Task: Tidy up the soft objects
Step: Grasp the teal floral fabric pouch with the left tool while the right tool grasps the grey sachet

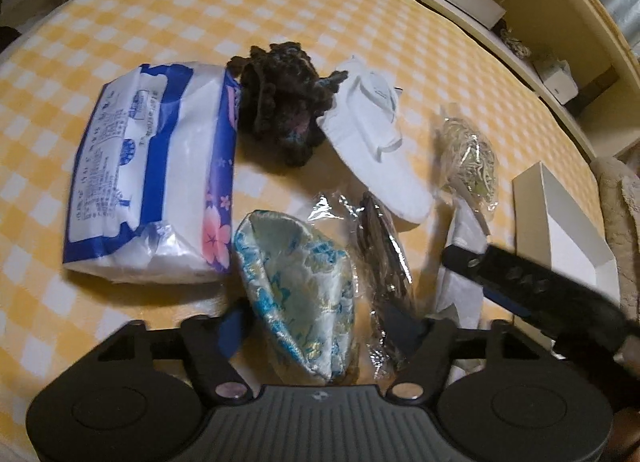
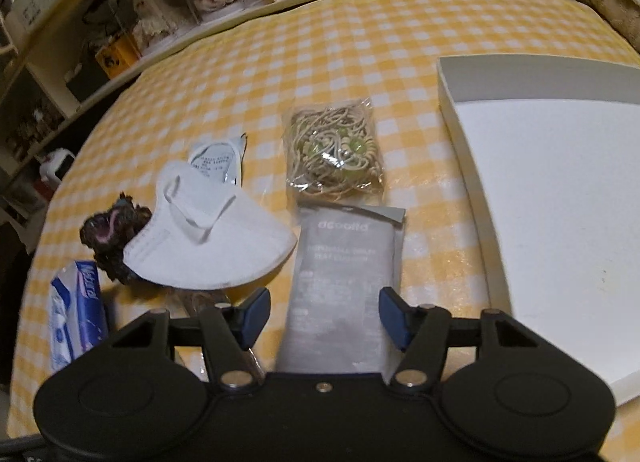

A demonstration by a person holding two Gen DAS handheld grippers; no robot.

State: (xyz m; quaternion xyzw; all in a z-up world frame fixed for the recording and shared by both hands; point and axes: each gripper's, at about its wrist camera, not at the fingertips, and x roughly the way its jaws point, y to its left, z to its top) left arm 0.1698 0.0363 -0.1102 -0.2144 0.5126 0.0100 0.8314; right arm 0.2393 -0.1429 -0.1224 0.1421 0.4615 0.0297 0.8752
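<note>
The left gripper [image 1: 320, 326] straddles the brocade pouch [image 1: 296, 294] on the checked worktop [image 1: 280, 21], jaws not visibly pressing; the right gripper [image 2: 324, 318] likewise brackets the grey sachet [image 2: 340, 286]; next, probably close, lift, carry into the white box [image 2: 560, 201].

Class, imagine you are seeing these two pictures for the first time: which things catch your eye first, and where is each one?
The yellow checked cloth covers the whole surface. On it, the blue and white tissue pack lies far left, and a blue brocade pouch sits between the left tongs. In the right view, a grey packet lies between the right tongs, with a big white box open to its right.
</note>
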